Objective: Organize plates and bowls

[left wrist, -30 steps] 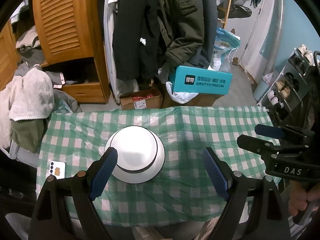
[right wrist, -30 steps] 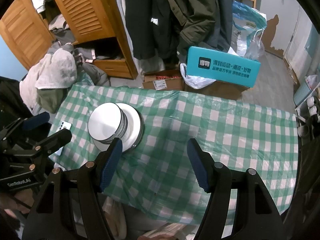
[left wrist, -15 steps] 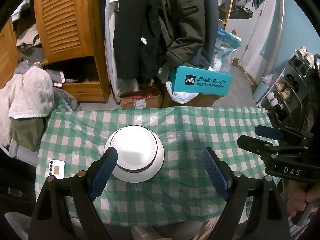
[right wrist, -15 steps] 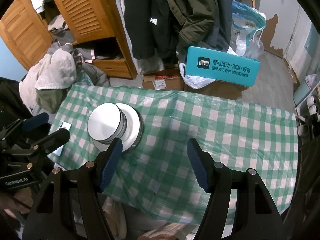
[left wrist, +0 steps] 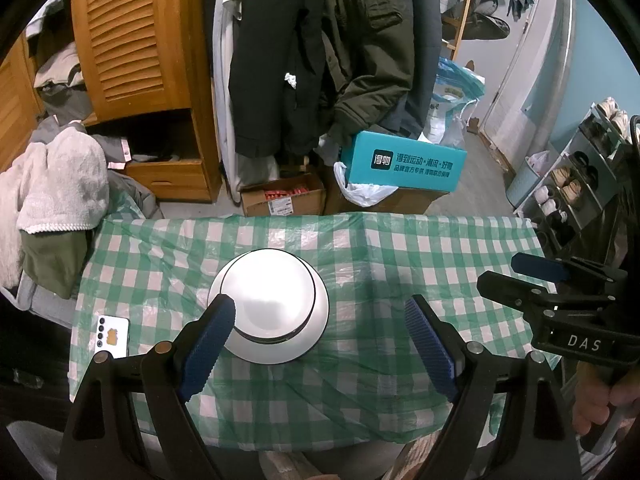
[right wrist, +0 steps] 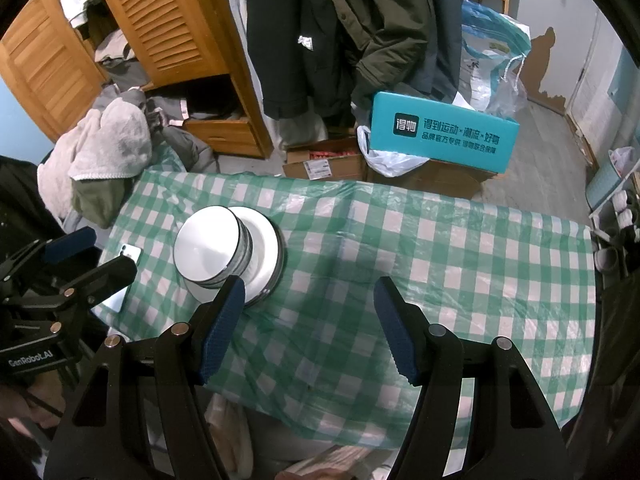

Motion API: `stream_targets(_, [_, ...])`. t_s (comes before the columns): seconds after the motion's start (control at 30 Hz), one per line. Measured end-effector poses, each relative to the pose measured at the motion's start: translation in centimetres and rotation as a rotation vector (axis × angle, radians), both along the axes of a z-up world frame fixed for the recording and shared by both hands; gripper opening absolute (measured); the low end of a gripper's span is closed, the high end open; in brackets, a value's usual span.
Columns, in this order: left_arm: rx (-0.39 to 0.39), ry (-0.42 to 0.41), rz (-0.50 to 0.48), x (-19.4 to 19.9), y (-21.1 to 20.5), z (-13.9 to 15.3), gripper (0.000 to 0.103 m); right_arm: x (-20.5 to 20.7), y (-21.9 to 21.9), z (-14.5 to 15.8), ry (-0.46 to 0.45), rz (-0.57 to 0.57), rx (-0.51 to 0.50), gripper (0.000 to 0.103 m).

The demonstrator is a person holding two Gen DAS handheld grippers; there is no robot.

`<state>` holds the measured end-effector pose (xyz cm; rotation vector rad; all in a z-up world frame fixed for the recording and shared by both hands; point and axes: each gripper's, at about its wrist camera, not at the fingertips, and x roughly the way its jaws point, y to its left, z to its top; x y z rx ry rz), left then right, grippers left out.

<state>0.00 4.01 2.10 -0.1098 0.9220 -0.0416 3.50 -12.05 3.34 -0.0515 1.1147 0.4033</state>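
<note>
Bowl stack [left wrist: 272, 300] sits on plate [right wrist: 264, 240], left-centre of counter [left wrist: 400, 240]. Left tongs [left wrist: 318, 344] wide open, empty, w/ stack just ahead, slightly left of centreline; left pad overlaps its rim in view. Right tongs [right wrist: 310, 326] wide open, empty, stack off to their left. Left hand nearer. Stack round, no long axis. Phone [left wrist: 112, 332] near counter's left edge.

Probably a home bedroom: wooden wardrobe [left wrist: 132, 40], hanging coats [left wrist: 320, 52], shoe rack [left wrist: 576, 184].
</note>
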Motion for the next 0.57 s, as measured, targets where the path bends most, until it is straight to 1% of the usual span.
stream_targets(0.43, [0.007, -0.016, 0.000, -0.5, -0.4, 0.2, 0.088, 0.0, 0.0, 0.0, 0.002, -0.001, 0.001, 0.066])
stream_targets(0.57, [0.014, -0.026, 0.001, -1.1, -1.3, 0.4, 0.088, 0.0, 0.0, 0.0, -0.002, 0.001, -0.001, 0.066])
